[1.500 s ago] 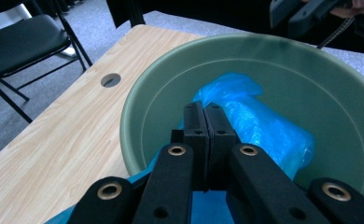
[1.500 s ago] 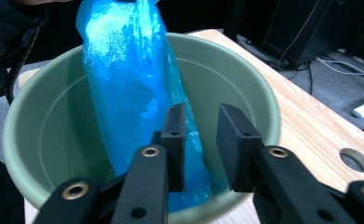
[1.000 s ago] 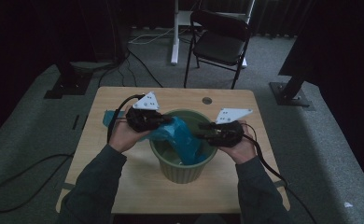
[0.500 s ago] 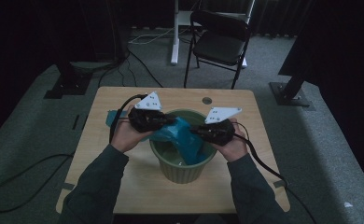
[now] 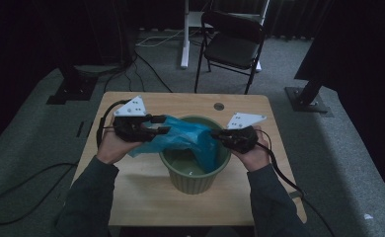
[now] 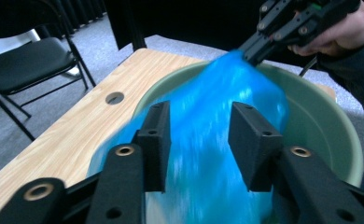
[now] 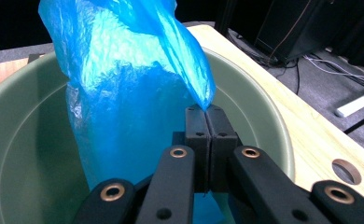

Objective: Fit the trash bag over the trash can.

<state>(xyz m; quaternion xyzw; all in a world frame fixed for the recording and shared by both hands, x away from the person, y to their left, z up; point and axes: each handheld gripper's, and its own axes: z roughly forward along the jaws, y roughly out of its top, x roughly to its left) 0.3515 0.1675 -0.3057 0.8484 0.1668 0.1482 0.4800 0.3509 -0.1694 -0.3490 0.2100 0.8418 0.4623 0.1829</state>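
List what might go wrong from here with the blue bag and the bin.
The right gripper pinches only a thin corner of the blue bag; a pull may tear or slip it. The left gripper has just been opening, its pads apart around the bag, so that side may sag into the green bin.

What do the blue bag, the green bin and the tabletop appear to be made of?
Blue bag: thin plastic film, semi-translucent and slightly glossy; it crinkles and light shows through its folds. Green bin: probably moulded plastic, matte and smooth-walled with a rolled rim. Tabletop: light wood or wood-look laminate, with visible grain lines and a round cable hole; which of the two cannot be told.
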